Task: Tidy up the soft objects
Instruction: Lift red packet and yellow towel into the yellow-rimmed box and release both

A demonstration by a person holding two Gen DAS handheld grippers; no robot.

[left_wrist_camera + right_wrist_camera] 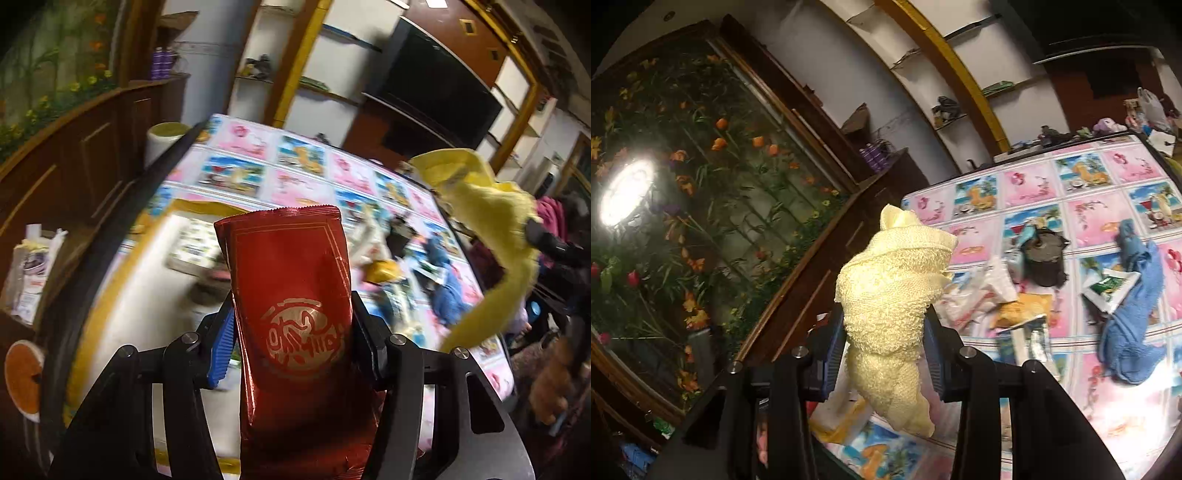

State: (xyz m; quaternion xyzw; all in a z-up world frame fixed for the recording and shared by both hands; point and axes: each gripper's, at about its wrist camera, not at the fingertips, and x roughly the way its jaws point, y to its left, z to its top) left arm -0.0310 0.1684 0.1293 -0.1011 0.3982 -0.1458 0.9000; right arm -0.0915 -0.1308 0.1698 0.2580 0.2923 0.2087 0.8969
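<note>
A shiny red foil packet with a gold round emblem and thin gold border lines is standing upright, its crimped top edge pointing up and its sides dented inward. A pale yellow knitted cloth is hanging bunched and twisted, its lower end dangling free above the patterned table. A blue cloth is lying crumpled on the table's right part, partly draped over a green-and-white packet.
</note>
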